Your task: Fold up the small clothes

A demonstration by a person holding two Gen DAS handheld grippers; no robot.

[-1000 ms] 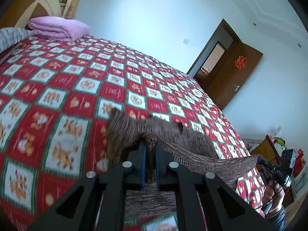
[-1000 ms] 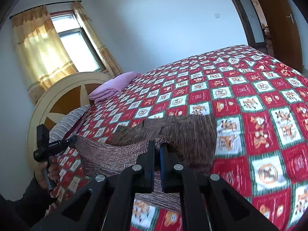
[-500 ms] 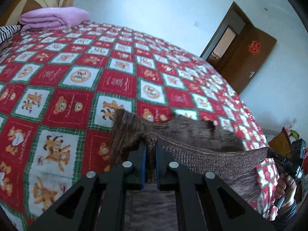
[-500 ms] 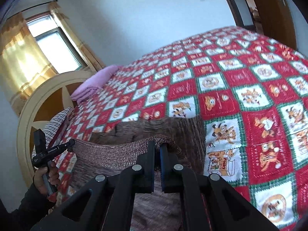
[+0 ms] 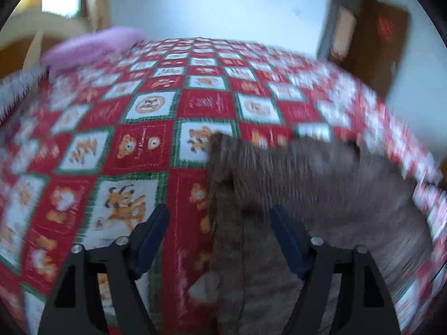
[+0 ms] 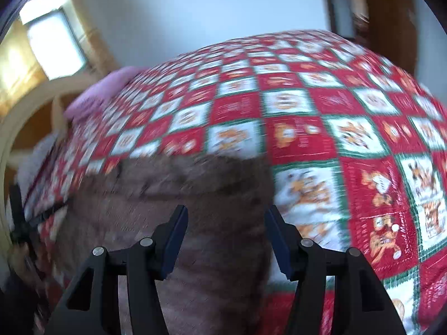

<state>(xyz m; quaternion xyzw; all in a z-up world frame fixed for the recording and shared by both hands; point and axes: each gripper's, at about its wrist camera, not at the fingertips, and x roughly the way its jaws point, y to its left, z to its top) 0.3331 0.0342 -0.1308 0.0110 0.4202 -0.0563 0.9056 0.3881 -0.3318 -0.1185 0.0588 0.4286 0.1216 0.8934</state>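
- The small brown ribbed knit garment (image 5: 301,192) lies on the bed with the red, white and green cartoon-check quilt (image 5: 145,145), at the near edge, doubled over on itself with its fold line running left to right across the far side.
- The left gripper (image 5: 219,234) hangs just above the garment's left edge with its blue-padded fingers (image 5: 152,237) spread wide and holding nothing; the cloth's left border runs down between them.
- The right gripper (image 6: 226,233) is likewise spread and empty, above the garment's right part (image 6: 201,201), whose right edge falls just inside the right finger.
- Handling, as I judge it: light, soft and limp, a loose stretchy knit that will sag and drag if lifted by one point, and may slide a little on the smooth quilt. Not fragile, though the fingers could snag a rib.
- Best hold: pinch both layers at the two outer corners or the side hems, one gripper each, so the edges stay lined up for the next fold.
- Both views are motion-blurred, so seams, sleeves and the garment's exact outline cannot be told.
- A folded pink blanket (image 5: 92,47) lies at the far left, well apart.
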